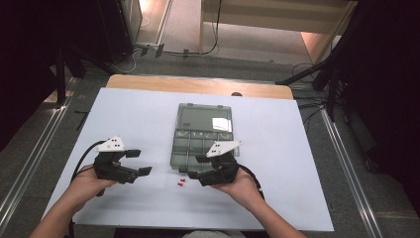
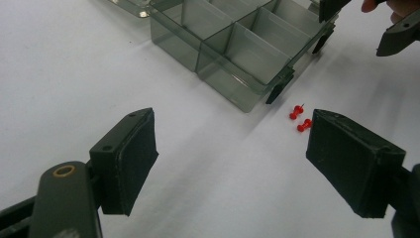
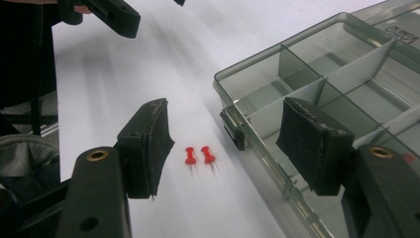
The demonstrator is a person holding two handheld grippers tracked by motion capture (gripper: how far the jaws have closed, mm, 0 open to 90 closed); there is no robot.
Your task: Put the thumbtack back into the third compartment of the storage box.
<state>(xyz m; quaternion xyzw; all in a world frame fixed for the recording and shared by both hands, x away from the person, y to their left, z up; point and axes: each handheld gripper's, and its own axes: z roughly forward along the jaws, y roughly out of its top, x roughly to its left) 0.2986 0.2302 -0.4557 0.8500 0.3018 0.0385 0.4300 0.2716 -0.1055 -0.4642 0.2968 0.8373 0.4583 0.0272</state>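
Two red push pins lie side by side on the white table sheet, just in front of a smoky clear compartment box whose lid lies open at the back. My left gripper stands open, left of the pins, holding nothing. My right gripper is open too, hovering over the box's front corner with the pins between its jaws in the right gripper view.
The white sheet covers most of a wooden table. Black stands and cables flank the table on the floor. The box's compartments look empty.
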